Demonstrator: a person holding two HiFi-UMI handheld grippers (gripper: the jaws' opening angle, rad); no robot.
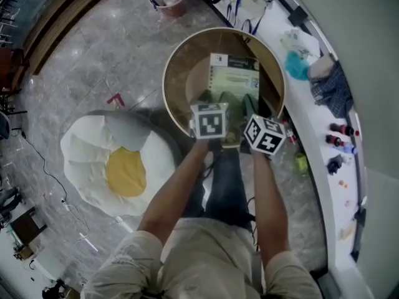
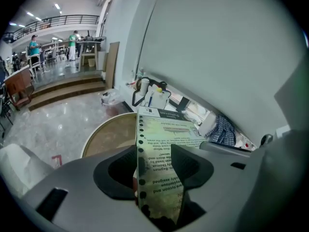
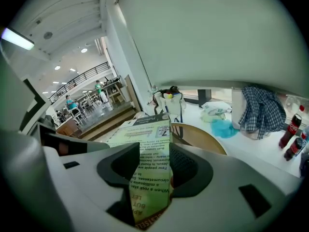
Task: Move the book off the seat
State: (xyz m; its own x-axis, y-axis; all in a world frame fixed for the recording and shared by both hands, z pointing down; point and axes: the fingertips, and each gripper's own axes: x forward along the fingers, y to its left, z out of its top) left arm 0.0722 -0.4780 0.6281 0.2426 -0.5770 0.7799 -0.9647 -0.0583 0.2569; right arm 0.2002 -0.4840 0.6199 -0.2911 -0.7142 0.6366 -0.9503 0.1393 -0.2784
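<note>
Book, clamped at its near edge by left tongs and right tongs, is over the round seat, seemingly lifted clear. Remaining: carry aside, set down.

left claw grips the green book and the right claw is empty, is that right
Not quite: the right claw is not empty. The right gripper view shows its jaws closed on the green book too. The left claw does grip it, as you say.
</note>
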